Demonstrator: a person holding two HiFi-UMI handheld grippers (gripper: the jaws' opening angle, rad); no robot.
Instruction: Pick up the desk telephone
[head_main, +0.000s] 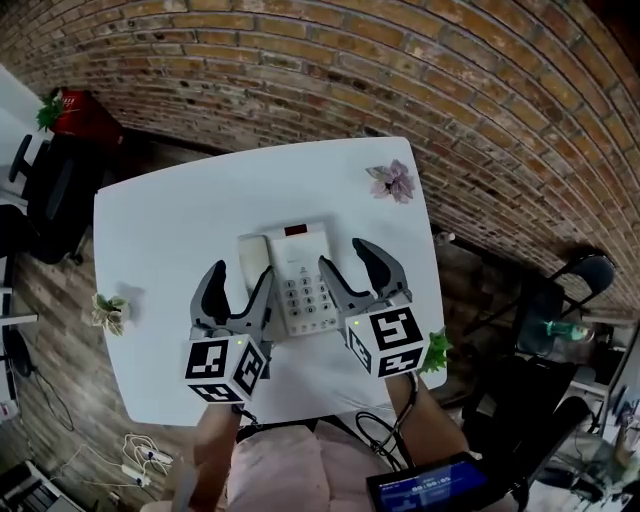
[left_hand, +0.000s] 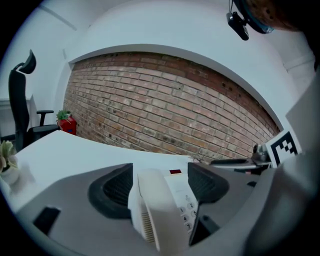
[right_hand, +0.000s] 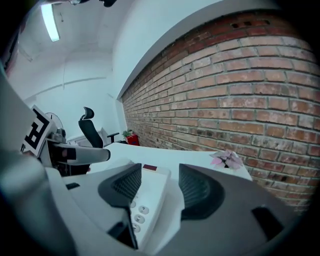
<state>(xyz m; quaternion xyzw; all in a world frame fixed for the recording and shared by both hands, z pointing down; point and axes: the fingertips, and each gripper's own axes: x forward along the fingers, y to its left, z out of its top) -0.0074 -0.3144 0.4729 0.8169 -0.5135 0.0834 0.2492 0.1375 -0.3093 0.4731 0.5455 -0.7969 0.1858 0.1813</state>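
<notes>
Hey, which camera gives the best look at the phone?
The head view: it shows nearly the whole phone from above, handset, keypad and red display. The left gripper view shows mostly the handset end-on plus a few keys; the right gripper view only its right edge, some keys and the display.

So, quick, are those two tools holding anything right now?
Left tool: open, straddling the telephone's left side, not gripping.
Right tool: open, straddling its right side, not gripping.

Matt white plastic on the desk telephone (head_main: 300, 262), smooth white tabletop (head_main: 170, 230), rough red brick wall (head_main: 400, 60).
</notes>
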